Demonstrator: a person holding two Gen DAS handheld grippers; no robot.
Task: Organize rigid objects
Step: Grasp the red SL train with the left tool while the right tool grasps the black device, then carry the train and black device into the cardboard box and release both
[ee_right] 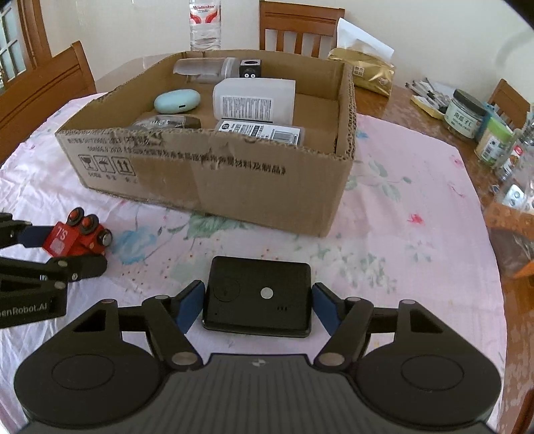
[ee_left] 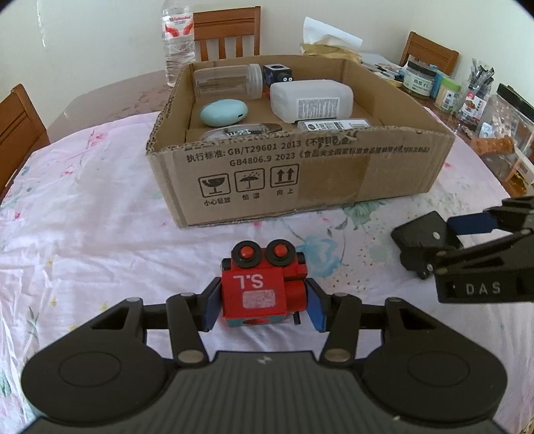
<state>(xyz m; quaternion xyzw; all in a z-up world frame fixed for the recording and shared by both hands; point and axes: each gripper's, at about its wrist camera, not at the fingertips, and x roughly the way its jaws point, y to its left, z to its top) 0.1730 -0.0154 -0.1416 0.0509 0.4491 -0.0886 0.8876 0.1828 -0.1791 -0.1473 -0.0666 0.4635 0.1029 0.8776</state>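
A red toy train (ee_left: 263,290) marked "S.L" lies on the floral tablecloth, and my left gripper (ee_left: 263,308) is shut on its sides. It also shows in the right wrist view (ee_right: 78,233). A flat black box (ee_right: 257,295) lies on the cloth between the blue pads of my right gripper (ee_right: 257,305), which touch its two sides. In the left wrist view the black box (ee_left: 420,242) sits at the right with the right gripper (ee_left: 467,233) on it. A cardboard box (ee_left: 300,173) stands behind both, holding a clear jar (ee_left: 228,80), a white bottle (ee_left: 310,100) and a teal case (ee_left: 223,113).
A water bottle (ee_left: 178,36) stands behind the cardboard box. Jars and tins (ee_right: 467,117) crowd the table's right edge. Wooden chairs (ee_right: 300,26) ring the table. A gold packet (ee_right: 370,71) lies behind the box's right corner.
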